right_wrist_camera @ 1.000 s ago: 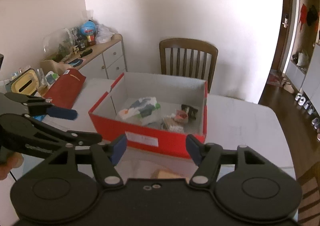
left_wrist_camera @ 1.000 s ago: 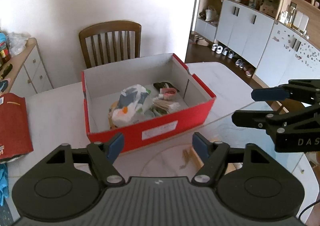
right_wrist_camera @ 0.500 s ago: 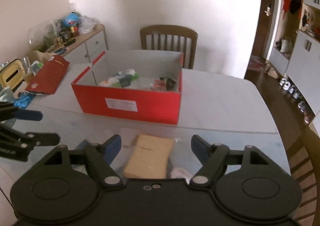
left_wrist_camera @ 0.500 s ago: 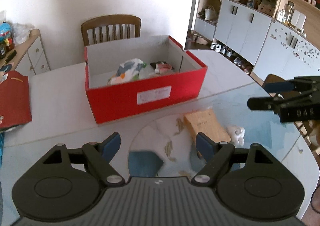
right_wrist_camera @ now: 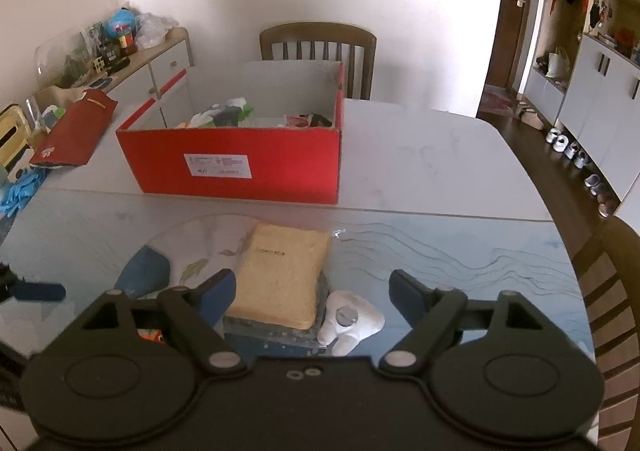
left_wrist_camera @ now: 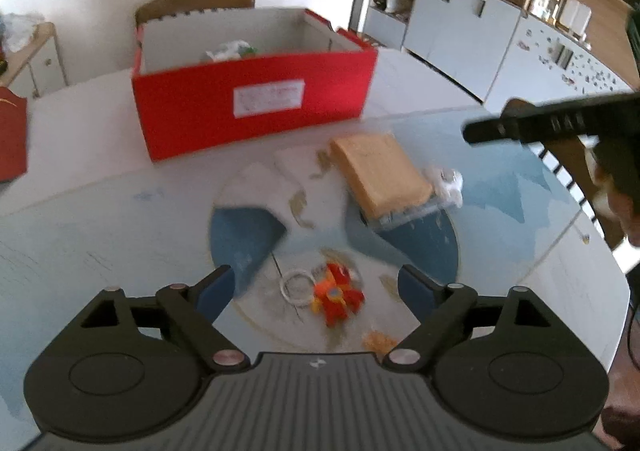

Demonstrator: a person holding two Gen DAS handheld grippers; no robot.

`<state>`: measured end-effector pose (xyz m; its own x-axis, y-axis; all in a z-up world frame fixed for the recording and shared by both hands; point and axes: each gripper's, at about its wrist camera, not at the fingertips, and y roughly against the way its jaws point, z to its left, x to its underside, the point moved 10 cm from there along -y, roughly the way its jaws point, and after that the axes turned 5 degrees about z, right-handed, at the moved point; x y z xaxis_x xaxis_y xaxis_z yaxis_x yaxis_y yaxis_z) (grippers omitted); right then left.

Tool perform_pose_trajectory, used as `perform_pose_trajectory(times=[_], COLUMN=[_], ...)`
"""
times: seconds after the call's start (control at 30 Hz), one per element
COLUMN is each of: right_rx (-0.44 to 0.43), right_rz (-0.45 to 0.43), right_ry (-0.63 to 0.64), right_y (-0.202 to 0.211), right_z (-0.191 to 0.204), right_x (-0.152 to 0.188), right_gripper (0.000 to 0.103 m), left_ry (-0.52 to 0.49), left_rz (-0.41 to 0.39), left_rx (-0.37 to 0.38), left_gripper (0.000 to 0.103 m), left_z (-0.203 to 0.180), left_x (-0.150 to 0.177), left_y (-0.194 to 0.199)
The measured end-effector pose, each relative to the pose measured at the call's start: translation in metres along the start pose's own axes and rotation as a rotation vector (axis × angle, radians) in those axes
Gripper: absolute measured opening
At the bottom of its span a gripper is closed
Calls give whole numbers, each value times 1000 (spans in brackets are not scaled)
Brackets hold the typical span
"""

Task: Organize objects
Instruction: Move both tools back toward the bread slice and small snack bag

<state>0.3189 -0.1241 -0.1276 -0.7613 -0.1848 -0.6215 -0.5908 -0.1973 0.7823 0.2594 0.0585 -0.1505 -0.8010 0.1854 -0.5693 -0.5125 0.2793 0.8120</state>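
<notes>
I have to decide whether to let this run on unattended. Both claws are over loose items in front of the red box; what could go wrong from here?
1. The left claw is opening over a small orange toy with a white ring beside it; it may catch only one.
2. The right claw is opening near the tan book and a white object; closing could nudge either.
3. The claws work close together, so they might collide.

tan book (right_wrist_camera: 282, 275), white figure (right_wrist_camera: 352, 321), red toy (left_wrist_camera: 338, 297), red box (right_wrist_camera: 240, 163)
</notes>
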Motion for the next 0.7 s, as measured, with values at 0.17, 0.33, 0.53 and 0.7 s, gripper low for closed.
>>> perform_pose_trajectory(times=[0.17,0.33,0.53,0.7], right_rx=[-3,1,3,12], right_rz=[9,26,57,76], right_ry=[9,14,12,15], right_y=[-12,-28,-47,-62], right_z=[5,9,12,13], right_x=[3,5,10,8], right_gripper=[87,89,89,89], left_ry=[-18,-63,-128,-206], left_rz=[15,26,27,10], left_rx=[7,34,23,27], left_gripper=[89,103,103,103], left_z=[-10,-28,-48,-68], left_x=[22,41,57,63], left_y=[-12,-21,-27,-28])
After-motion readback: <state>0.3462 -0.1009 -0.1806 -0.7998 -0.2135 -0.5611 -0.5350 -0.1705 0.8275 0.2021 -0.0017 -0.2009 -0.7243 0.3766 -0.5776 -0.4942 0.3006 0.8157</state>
